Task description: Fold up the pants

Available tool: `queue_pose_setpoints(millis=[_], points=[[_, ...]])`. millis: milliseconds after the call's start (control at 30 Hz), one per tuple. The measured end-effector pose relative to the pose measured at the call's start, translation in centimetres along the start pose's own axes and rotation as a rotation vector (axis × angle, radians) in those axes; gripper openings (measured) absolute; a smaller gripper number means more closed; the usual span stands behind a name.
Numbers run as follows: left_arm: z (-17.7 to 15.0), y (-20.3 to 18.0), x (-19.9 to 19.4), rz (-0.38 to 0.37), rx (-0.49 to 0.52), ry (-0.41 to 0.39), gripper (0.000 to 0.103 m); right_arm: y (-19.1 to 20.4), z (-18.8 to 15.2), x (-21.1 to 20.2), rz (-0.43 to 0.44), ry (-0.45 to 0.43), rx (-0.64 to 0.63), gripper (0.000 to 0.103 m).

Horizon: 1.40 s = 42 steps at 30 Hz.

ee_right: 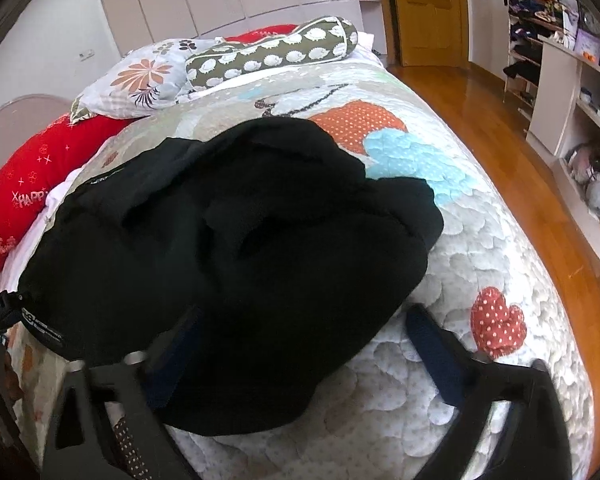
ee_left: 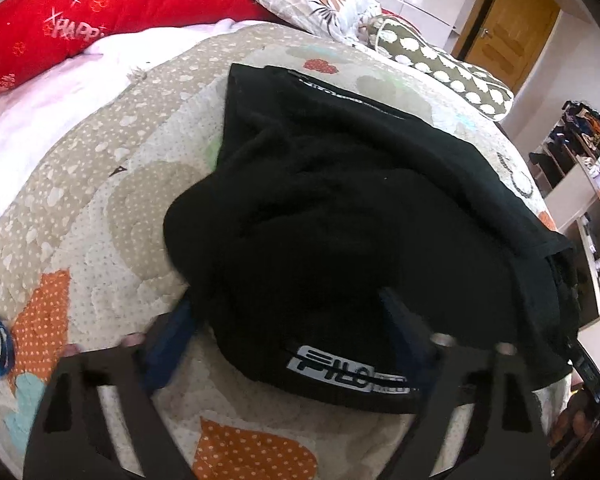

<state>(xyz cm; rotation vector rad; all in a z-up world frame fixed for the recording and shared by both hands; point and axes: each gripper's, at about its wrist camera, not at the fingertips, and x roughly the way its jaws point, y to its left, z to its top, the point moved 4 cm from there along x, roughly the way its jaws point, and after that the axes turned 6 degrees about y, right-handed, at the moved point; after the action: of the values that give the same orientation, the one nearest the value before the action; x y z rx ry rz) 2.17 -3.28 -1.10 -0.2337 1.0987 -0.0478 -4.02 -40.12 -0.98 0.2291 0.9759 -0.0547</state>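
Lying on the bed: black soft fleece-like pants (ee_left: 340, 216), in a crumpled heap in the middle of the quilt, not yet folded flat.
Handling: I judge the cloth thick, limp and light; it will sag and bunch when lifted, not slide much, and nothing in it can break.
Where to hold: the hem with the white printed label (ee_left: 340, 374) and the outer edges look best, because a pinch in the thick middle would catch many layers.
Left gripper (ee_left: 288, 320): fingers spread apart, on both sides of the near edge of the heap, clamped on nothing.
Right gripper (ee_right: 304, 328): also wide apart; the left finger lies against the dark cloth, the right finger is over bare quilt.
Surface: quilted beige bedspread with orange, blue and red patches (ee_right: 480, 240), soft and yielding.
Room: red long pillow (ee_left: 100, 8), flowered pillow (ee_right: 140, 76), olive bolster with white dots (ee_right: 272, 48), wooden door (ee_right: 428, 12), shelves (ee_right: 572, 80).
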Motion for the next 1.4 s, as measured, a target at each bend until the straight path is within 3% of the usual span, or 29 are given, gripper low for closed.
queue_pose_setpoints(millis=[33, 67, 100, 133, 233, 367, 500, 600, 700, 767, 933, 967, 1100, 1167, 1200, 1300, 1400], points=[[0.0, 0.0, 0.0, -0.015, -0.001, 0.004, 0.06, 0.0, 0.1, -0.1, 0.008, -0.003, -0.002, 0.055], [0.0, -0.2, -0.1, -0.031, -0.003, 0.002, 0.043, 0.1, 0.2, -0.2, 0.01, -0.005, -0.006, 0.048], [-0.1, -0.4, -0.3, -0.049, -0.004, -0.002, 0.029, 0.1, 0.2, -0.3, 0.004, -0.008, -0.013, 0.032], [-0.1, -0.7, -0.5, -0.059, 0.001, -0.003, 0.023, 0.2, 0.2, -0.3, 0.013, -0.005, -0.02, 0.019], [-0.5, -1.8, -2.0, -0.047, 0.043, -0.031, 0.015, 0.5, 0.0, -1.0, 0.043, -0.005, -0.026, 0.009], [-1.1, -1.2, -5.2, -0.075, 0.055, -0.057, 0.013, 1.1, -0.6, -3.6, 0.106, -0.024, -0.039, 0.008], [-3.0, 0.9, -7.5, -0.101, 0.038, -0.032, 0.013, 1.2, -1.7, -6.2, 0.164, -0.021, -0.035, 0.007], [-4.9, 2.4, -7.5, -0.066, 0.036, -0.003, 0.014, 1.5, -3.2, -7.4, 0.174, -0.004, -0.055, 0.008], [-6.4, 3.3, -5.6, -0.037, 0.028, 0.047, 0.014, 1.3, -4.9, -6.0, 0.145, 0.069, -0.074, 0.013], [-6.8, 3.5, -5.6, -0.041, 0.022, 0.039, 0.015, 0.1, -5.4, -5.5, 0.117, 0.095, -0.037, 0.022], [-6.8, 3.1, -6.0, -0.026, 0.037, 0.034, 0.015, -3.7, -4.4, -8.3, 0.089, -0.014, 0.09, 0.074], [-6.8, 3.1, -5.9, -0.02, 0.04, 0.035, 0.015, -4.6, -4.1, -8.2, 0.068, -0.009, 0.101, 0.074], [-6.5, 3.0, -5.3, -0.019, 0.03, 0.04, 0.015, -5.8, -3.2, -6.3, 0.026, 0.003, 0.103, 0.073], [-6.4, 3.2, -5.3, -0.024, 0.026, 0.045, 0.016, -5.6, -2.9, -5.0, 0.088, 0.028, 0.105, 0.056], [-6.3, 3.2, -5.2, -0.025, 0.025, 0.048, 0.016, -5.2, -2.7, -4.3, 0.136, 0.042, 0.095, 0.03], [-6.3, 3.1, -5.3, -0.016, 0.031, 0.052, 0.016, -2.9, -1.9, -3.6, 0.145, 0.039, 0.023, 0.017], [-6.1, 3.0, -5.2, -0.009, 0.034, 0.051, 0.016, 0.6, 0.1, -4.2, 0.223, 0.002, -0.042, 0.017]])
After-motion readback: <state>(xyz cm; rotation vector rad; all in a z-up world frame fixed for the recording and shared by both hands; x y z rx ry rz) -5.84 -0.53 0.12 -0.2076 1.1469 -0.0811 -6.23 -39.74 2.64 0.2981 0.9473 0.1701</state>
